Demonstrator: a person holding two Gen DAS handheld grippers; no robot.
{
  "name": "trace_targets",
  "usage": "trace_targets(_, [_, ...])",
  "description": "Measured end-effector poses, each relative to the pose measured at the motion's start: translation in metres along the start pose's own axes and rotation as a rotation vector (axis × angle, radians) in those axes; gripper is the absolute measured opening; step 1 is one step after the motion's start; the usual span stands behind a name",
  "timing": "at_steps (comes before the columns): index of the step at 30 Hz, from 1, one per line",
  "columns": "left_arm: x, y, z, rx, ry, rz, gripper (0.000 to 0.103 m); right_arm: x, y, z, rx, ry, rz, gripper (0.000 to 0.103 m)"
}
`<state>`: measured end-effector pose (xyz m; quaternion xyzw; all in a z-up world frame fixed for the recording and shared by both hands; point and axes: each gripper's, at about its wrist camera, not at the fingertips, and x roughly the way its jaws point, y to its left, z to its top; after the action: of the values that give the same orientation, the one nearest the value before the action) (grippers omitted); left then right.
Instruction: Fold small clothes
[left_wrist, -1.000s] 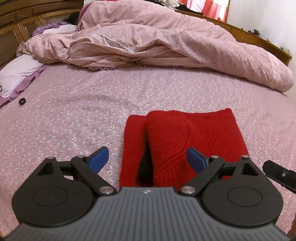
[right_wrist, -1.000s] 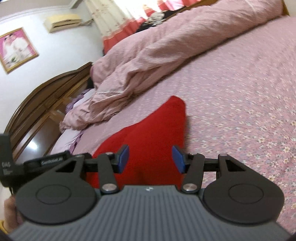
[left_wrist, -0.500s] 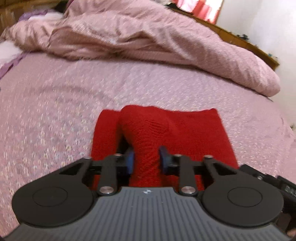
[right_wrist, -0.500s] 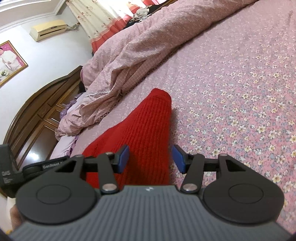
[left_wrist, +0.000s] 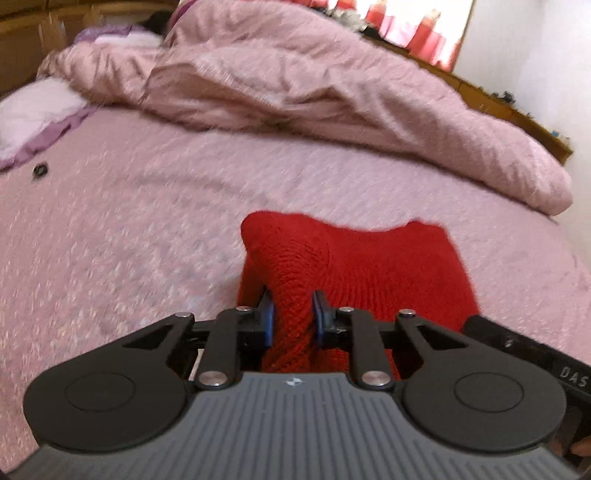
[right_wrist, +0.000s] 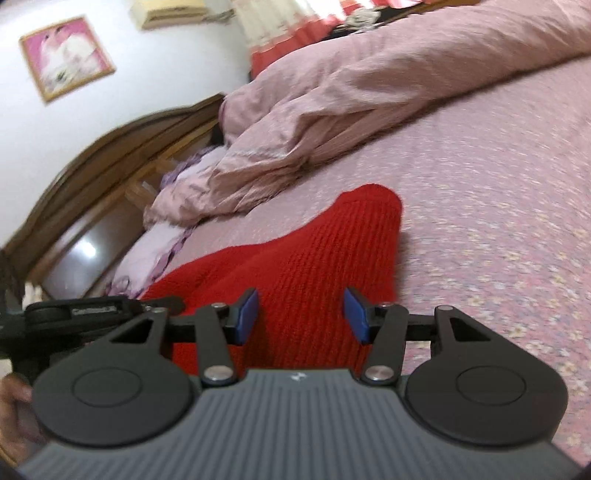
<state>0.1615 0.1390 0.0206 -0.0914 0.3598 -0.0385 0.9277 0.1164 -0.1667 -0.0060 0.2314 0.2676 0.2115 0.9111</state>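
A red knitted garment (left_wrist: 373, 266) lies partly folded on the pink flowered bed sheet (left_wrist: 147, 229). My left gripper (left_wrist: 292, 317) is shut on a bunched fold of its near left edge and lifts it off the sheet. In the right wrist view the same red garment (right_wrist: 314, 266) runs between the fingers of my right gripper (right_wrist: 301, 317), whose blue pads stand apart around the cloth without pinching it. The right gripper's body (left_wrist: 524, 354) shows at the left view's right edge, the left gripper's body (right_wrist: 85, 314) at the right view's left edge.
A rumpled pink duvet (left_wrist: 314, 96) is heaped across the far side of the bed. A lilac pillow (left_wrist: 33, 118) lies at the far left by the wooden headboard (right_wrist: 92, 192). A small black ring (left_wrist: 40, 170) lies on the sheet at left.
My left gripper closed on the garment's near left edge and raised it, pulling the folded left side up. My right gripper stayed open over the right side. Both views are blurred by motion.
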Motion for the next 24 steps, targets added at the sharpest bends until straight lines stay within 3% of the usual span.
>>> trace_targets(3, [0.012,0.007,-0.008,-0.012,0.026,0.002,0.028,0.009,0.016,-0.004,-0.091,0.019,-0.055,0.053])
trace_targets(7, [0.018,0.005,-0.014,0.014,0.009,0.035,0.038,0.016,0.017,-0.005,-0.108,0.036,-0.089,0.054])
trace_targets(10, [0.018,0.007,-0.013,0.012,0.005,0.049,0.052,0.014,0.013,-0.003,-0.093,0.042,-0.080,0.055])
trace_targets(12, [0.016,0.011,-0.012,-0.007,0.007,0.035,0.059,0.010,0.008,-0.001,-0.052,0.033,-0.067,0.056])
trace_targets(16, [0.012,0.021,-0.015,-0.053,0.023,0.009,0.072,-0.002,-0.007,0.002,0.078,0.008,-0.050,0.081])
trace_targets(19, [0.009,0.030,-0.019,-0.097,0.042,-0.034,0.079,-0.007,-0.022,0.002,0.136,0.020,-0.037,0.081])
trace_targets(24, [0.008,0.042,-0.027,-0.177,0.080,-0.097,0.080,-0.003,-0.045,-0.002,0.219,0.081,-0.027,0.084])
